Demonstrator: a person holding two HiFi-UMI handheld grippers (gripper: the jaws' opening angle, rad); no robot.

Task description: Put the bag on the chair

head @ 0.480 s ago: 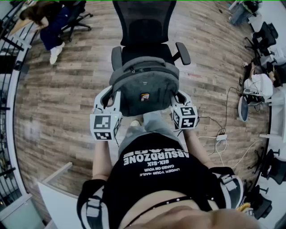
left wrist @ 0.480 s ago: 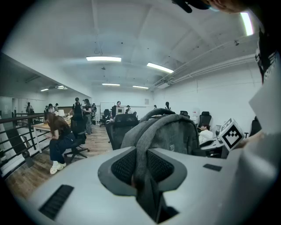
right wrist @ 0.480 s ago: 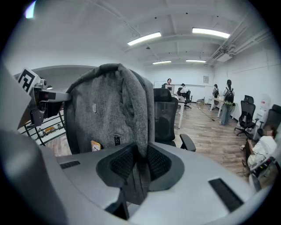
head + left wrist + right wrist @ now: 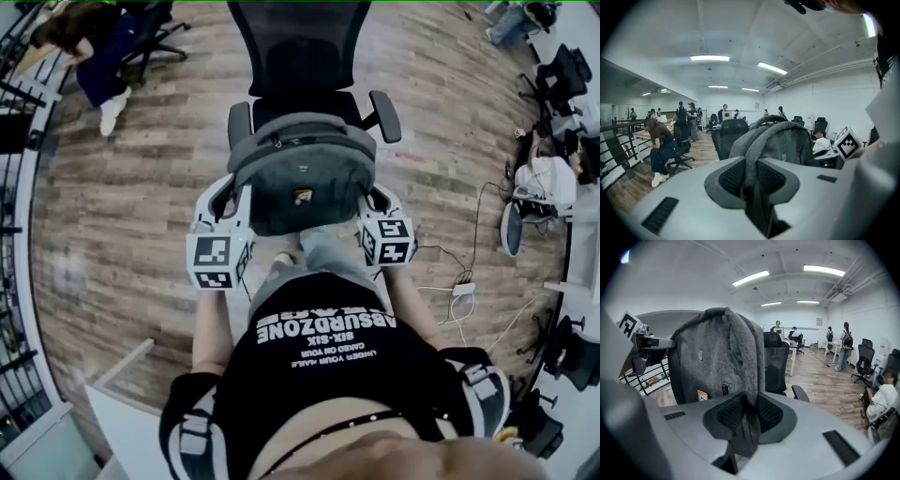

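Head view: grey bag (image 4: 302, 183) hangs at centre frame between both grippers, just above the chair (image 4: 300, 56) seat, not set down yet. Left gripper (image 4: 751, 180) jaws pinch a strap (image 4: 752, 150); right gripper (image 4: 747, 418) jaws clamp the opposite one. Soft fabric, prob. moderate wt, so it'll sag & swing. Best hold: straps, both sides level.
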